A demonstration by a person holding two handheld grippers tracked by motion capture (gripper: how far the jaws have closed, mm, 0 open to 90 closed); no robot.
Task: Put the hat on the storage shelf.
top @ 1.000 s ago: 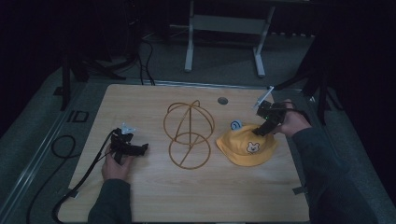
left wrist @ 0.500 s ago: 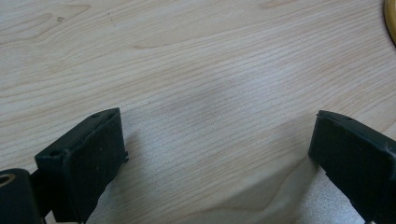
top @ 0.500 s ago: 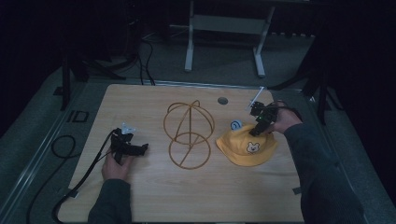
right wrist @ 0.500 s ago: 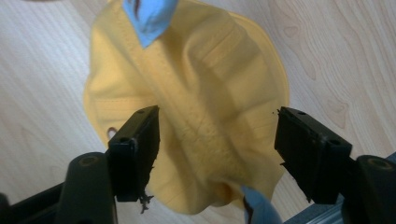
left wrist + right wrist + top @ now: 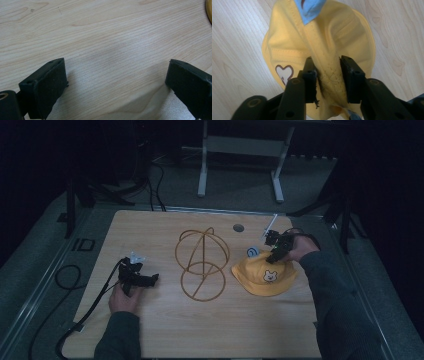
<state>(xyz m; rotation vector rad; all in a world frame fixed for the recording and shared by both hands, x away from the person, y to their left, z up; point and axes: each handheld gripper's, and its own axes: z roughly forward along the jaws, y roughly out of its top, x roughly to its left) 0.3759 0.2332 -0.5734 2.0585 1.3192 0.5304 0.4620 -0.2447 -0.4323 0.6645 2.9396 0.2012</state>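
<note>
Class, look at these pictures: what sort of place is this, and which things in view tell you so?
Probably a darkened lab or recording studio, not a home: a bare light wooden table, black cables trailing over the grey floor, and a grey metal stand behind it.

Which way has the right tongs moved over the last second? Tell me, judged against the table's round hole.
Yes. The right tongs have moved left and toward the person, ending closer below the round hole, and are shut on a fold of the yellow hat.

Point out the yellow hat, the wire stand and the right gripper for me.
yellow hat (image 5: pixel 260 281): high view, on its crown, left of the bear patch.
wire stand (image 5: pixel 202 283): high view, on its lower ring.
right gripper (image 5: pixel 327 75): right gripper view, between its jaws, pinching hat fabric.
</note>
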